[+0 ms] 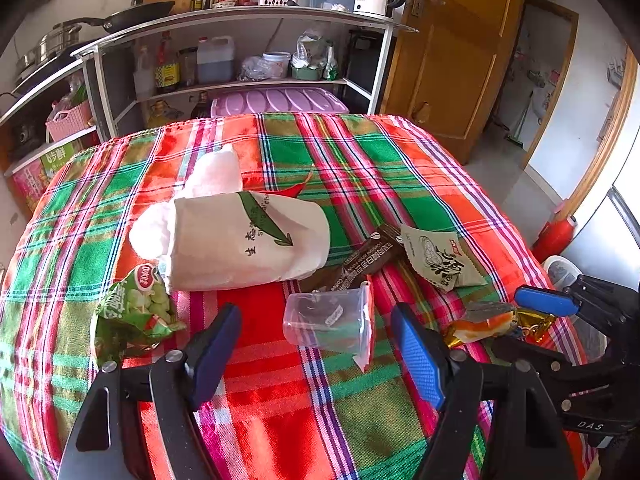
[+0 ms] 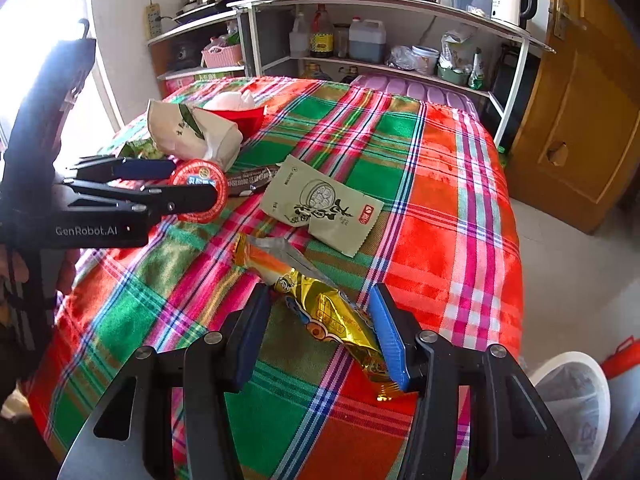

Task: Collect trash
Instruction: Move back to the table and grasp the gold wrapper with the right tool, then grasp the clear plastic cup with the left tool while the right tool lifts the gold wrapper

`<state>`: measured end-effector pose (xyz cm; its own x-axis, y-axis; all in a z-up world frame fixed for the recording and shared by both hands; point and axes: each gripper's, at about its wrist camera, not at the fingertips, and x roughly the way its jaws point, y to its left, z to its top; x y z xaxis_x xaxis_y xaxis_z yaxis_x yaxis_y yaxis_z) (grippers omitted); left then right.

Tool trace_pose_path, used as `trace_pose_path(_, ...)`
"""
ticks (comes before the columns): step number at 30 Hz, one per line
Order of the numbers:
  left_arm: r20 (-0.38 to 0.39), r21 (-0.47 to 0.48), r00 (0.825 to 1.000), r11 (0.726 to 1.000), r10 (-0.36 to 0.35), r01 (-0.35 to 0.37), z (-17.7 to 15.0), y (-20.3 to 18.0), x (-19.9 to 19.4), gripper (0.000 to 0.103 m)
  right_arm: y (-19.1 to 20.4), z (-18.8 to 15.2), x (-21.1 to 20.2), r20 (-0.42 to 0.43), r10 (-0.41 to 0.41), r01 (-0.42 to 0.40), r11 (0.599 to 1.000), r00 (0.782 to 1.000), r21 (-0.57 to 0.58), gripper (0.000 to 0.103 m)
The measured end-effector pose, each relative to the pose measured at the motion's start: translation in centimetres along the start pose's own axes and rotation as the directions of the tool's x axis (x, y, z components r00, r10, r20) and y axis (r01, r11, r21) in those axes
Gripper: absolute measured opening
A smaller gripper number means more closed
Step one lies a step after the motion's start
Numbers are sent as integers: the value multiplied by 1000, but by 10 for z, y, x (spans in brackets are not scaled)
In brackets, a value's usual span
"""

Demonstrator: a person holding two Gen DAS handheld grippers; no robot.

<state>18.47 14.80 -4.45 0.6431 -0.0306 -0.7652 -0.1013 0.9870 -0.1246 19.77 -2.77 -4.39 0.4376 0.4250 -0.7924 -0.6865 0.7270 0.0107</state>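
Left wrist view: left tongs (image 1: 316, 354) open above the plaid-covered desk (image 1: 280, 420), a clear plastic cup (image 1: 328, 320) lying on its side just ahead between the blue pads, untouched. Green snack bag (image 1: 132, 316) to the left, tissue pack (image 1: 244, 236) behind. Right wrist view: right tongs (image 2: 320, 336) open astride a gold wrapper (image 2: 340, 320); its right end possibly brushes the pad. A pale green sachet (image 2: 324, 204) lies beyond; white bin (image 2: 576, 400) beside the desk.

A white metal-framed shelving unit (image 1: 248, 32) stands against the pale plaster wall (image 2: 120, 40), beside a panelled brown wooden door (image 1: 460, 60). The floor is pale grey concrete (image 2: 560, 248), and strong daylight floods in from a bright window (image 2: 36, 8).
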Motion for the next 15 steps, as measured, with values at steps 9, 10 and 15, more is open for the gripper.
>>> trace_pose_path(9, -5, -1, 1000, 1000, -14, 14, -1, 3, 1, 44, -3, -3, -5, 7, -19, 19, 999, 1000, 36, 37)
trace_pose_path(10, -5, 0, 1000, 1000, -16, 16, -2, 2, 0, 43, -3, -3, -6, 10, -26, 26, 999, 1000, 38, 34)
trace_pose_path(15, 6, 2, 1000, 1000, -15, 15, -3, 1, -4, 42, -3, -5, -9, 16, -23, 23, 998, 1000, 54, 22)
